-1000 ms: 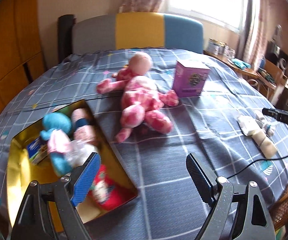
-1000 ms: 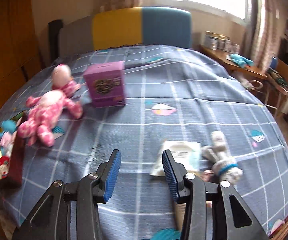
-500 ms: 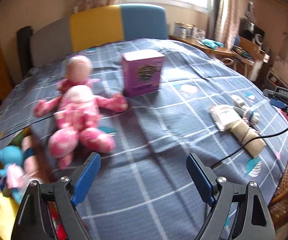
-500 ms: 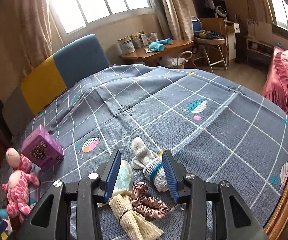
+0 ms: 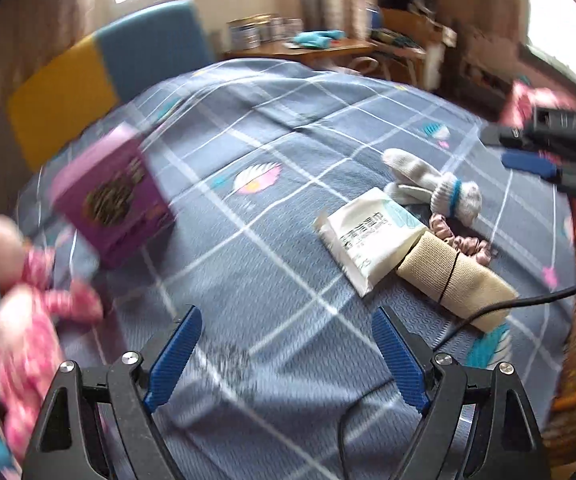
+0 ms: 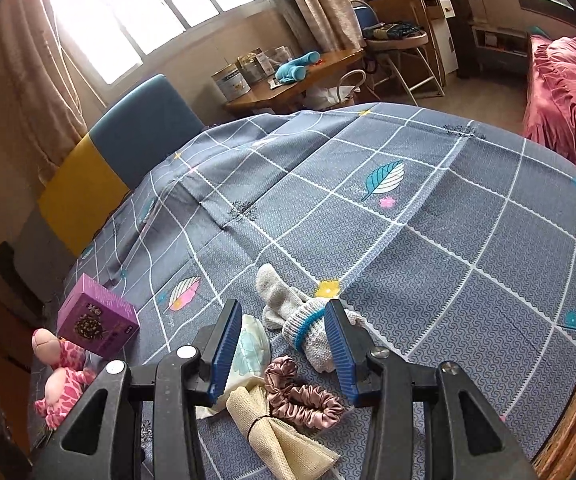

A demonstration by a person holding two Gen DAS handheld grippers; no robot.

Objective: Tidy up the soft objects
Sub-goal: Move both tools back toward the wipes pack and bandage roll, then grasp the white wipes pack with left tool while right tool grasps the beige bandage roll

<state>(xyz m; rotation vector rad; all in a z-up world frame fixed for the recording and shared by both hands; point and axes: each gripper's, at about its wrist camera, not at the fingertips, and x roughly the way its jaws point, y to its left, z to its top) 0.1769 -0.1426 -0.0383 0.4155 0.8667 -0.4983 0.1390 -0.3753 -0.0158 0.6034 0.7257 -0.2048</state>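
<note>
Checked blue cloth covers the table (image 6: 468, 240), and your soft things cluster at its near edge. Nearest lie the rolled beige cloth (image 6: 284, 436) and the pink scrunchie (image 6: 304, 398); just beyond, the grey sock (image 6: 308, 332) sits framed by your right gripper (image 6: 284, 348), fingers partly spread and empty. Lower straight onto the sock's cuff before closing. Your left gripper (image 5: 284, 356) hangs wide open, holding nothing. Farther off, the purple box (image 6: 96, 320) and pink doll (image 6: 62, 372) wait.
</note>
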